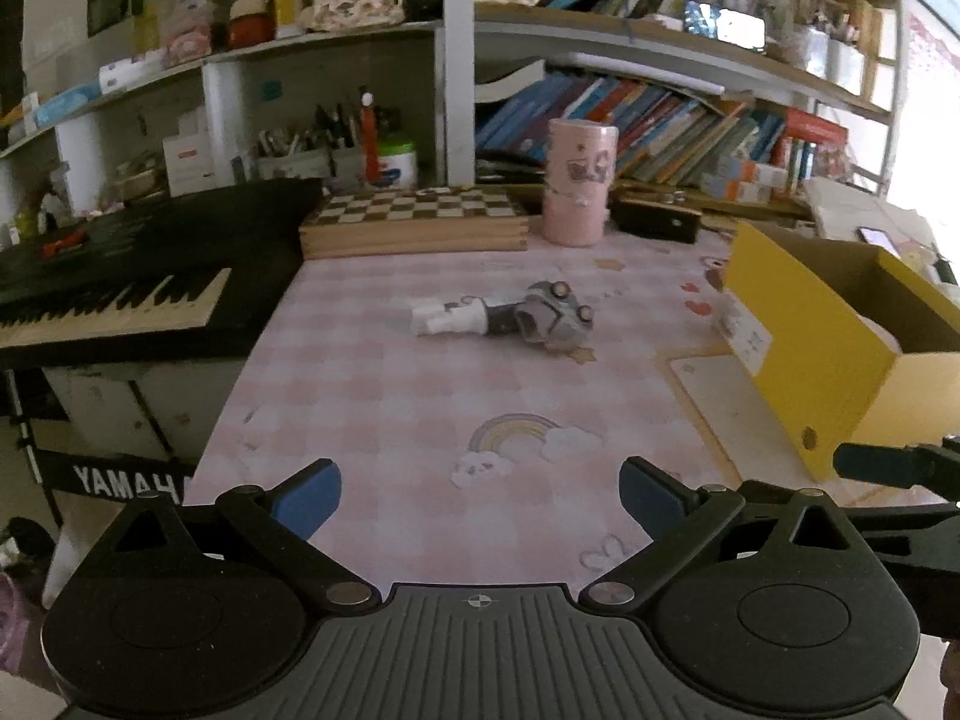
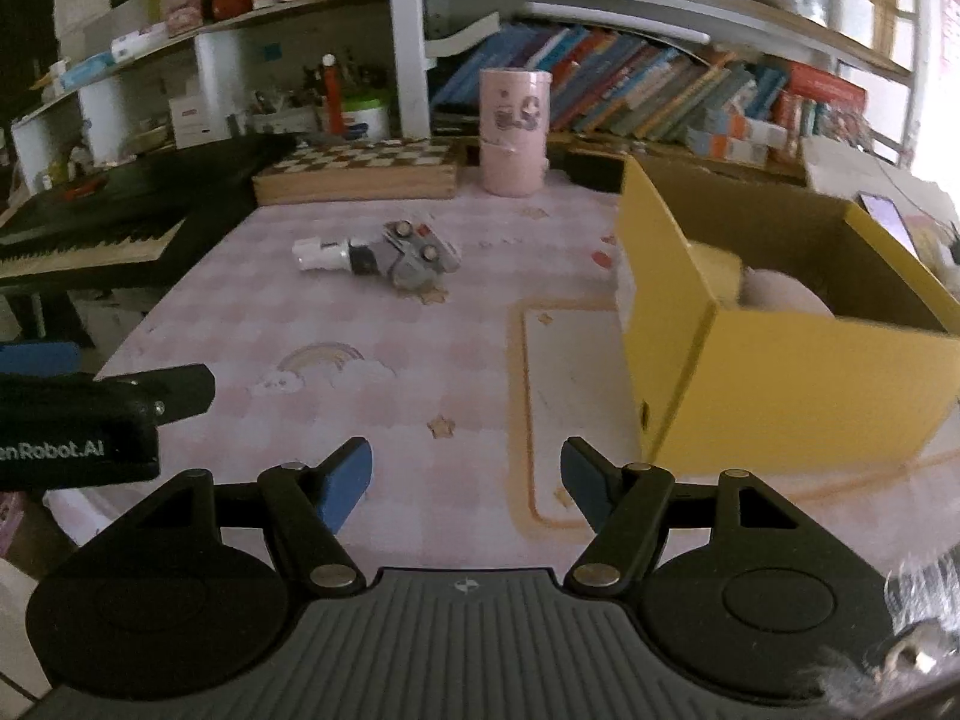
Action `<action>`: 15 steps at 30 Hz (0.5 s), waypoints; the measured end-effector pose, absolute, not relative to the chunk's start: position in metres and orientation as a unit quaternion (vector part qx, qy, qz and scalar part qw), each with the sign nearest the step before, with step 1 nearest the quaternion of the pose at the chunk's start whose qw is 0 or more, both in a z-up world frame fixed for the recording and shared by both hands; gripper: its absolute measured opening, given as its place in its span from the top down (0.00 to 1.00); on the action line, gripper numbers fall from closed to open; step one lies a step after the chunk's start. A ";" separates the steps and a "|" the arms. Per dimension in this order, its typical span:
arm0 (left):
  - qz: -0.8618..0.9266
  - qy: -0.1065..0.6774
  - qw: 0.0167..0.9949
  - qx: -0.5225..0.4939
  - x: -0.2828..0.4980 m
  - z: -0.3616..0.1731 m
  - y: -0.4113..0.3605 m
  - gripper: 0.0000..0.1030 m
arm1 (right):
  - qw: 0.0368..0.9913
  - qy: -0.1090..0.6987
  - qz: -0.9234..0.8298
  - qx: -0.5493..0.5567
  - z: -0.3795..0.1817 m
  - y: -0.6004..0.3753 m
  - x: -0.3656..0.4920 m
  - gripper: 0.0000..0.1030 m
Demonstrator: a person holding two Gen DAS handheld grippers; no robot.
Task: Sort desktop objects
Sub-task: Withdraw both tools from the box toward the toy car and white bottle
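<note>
A grey toy car [image 1: 555,315] lies mid-table against a white and grey tube-shaped object [image 1: 453,317]; both also show in the right wrist view, the car [image 2: 414,255] and the tube [image 2: 327,255]. An open yellow cardboard box [image 1: 822,336] stands at the right, with a pale round object [image 2: 780,294] inside. My left gripper [image 1: 480,501] is open and empty above the near table edge. My right gripper [image 2: 465,489] is open and empty, left of the box [image 2: 750,360].
A pink cylindrical holder [image 1: 579,183] and a wooden chessboard box [image 1: 414,219] stand at the back. A black Yamaha keyboard [image 1: 120,282] sits left of the table. Bookshelves fill the background. A phone [image 2: 887,217] lies behind the box.
</note>
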State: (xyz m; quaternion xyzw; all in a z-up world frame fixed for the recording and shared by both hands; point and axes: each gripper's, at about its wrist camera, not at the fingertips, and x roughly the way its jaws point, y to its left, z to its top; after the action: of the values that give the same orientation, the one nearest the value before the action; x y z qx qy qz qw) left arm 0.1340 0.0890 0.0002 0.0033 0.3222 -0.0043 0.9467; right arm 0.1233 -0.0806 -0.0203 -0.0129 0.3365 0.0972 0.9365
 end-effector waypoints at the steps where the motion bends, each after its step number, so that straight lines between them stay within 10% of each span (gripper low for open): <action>1: -0.001 0.323 0.946 0.002 0.138 0.000 0.090 0.03 | 0.937 0.335 0.100 -0.015 -0.020 -0.079 0.128 0.34; 15: 0.028 0.330 0.943 -0.003 0.198 -0.002 0.099 0.03 | 0.933 0.340 0.118 -0.016 -0.021 -0.071 0.197 0.34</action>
State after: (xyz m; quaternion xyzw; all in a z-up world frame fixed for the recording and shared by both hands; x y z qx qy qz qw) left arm 0.1978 0.0987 -0.0025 -0.0029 0.3302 0.0285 0.9435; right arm 0.1966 -0.0709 -0.0213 -0.0161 0.3396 0.1177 0.9330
